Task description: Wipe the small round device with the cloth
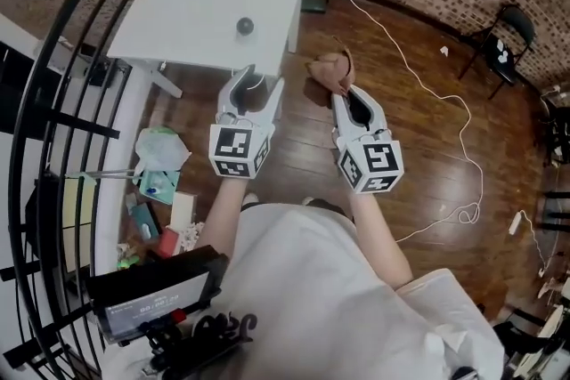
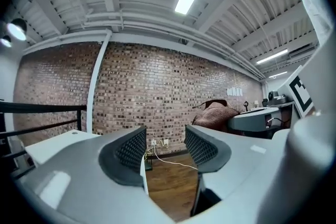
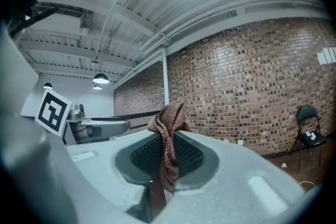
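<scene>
Device (image 1: 244, 26): a small, dark, round object in the upper centre of the head view, alone on a white table (image 1: 196, 4), toward the table's right side. It has a faint highlight on top, but it is too small to make out any detail and neither gripper view shows it. Below it, in the middle of the frame, a person holds two grippers side by side over a wooden floor (image 1: 427, 147), both pointing toward the table. The right gripper (image 1: 343, 92) has its jaws closed on a brown cloth (image 1: 329, 68), which bunches up beyond the tips just off the table's lower right corner, well apart from the device. In the right gripper view the cloth (image 3: 168, 134) hangs as a folded strip pinched between the pads. The left gripper (image 1: 258, 80) has its jaws partly apart with nothing between them, and its tips sit near the table's lower edge. The step in hand looks like bringing the cloth to the device. To do it well, the right gripper should probably keep a firm pinch and lead with the loose bunch, not the hard tips, while the left gripper could steady the device so that it does not roll or slide.
</scene>
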`<state>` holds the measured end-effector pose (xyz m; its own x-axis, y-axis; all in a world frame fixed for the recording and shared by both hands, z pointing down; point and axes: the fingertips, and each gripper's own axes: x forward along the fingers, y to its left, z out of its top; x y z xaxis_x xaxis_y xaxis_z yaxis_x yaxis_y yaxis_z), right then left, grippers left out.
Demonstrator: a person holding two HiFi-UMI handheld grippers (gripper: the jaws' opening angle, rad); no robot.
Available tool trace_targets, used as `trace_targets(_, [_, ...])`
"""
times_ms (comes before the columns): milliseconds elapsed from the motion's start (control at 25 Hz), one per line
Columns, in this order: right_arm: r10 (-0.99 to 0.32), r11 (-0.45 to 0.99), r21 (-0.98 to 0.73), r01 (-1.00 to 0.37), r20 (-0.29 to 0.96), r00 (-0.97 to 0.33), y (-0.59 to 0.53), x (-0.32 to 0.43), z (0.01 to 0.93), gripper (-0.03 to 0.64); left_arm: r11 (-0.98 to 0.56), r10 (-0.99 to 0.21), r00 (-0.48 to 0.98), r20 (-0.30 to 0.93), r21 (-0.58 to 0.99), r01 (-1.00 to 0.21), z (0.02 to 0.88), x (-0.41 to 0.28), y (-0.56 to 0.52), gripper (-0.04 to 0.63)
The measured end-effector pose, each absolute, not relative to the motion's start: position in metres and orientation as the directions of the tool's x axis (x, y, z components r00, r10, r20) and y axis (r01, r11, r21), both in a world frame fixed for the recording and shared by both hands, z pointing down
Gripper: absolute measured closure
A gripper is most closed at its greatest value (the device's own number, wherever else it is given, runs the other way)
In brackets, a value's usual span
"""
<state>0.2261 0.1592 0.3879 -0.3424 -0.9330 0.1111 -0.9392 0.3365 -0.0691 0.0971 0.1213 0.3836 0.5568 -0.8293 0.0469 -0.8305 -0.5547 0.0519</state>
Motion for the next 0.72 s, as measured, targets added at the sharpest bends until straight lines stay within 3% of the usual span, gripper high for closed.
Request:
trace_targets(320, [-0.968, 0.242, -0.040, -0.969, 0.055, -0.244, 0.200, 0.165, 0.364, 0.577, -0.600, -0.800, 0.600, -0.002, 0.011, -0.800, 0.361, 0.033, 0.159, 0.357])
trace_targets(520, [-0.960, 0.274, -0.019, -0.961, 0.059, -0.275, 0.223, 0.108, 0.367, 0.577, -0.596, -0.802, 0.597, 0.009, 0.040, -0.802, 0.375, -0.015, 0.182, 0.357])
trace_targets(720, [-0.962, 0.269, -0.008, -0.963, 0.046, -0.269, 0.228, 0.097, 0.356, 0.577, -0.596, -0.803, 0.596, -0.014, 0.034, -0.802, 0.364, -0.030, 0.186, 0.357])
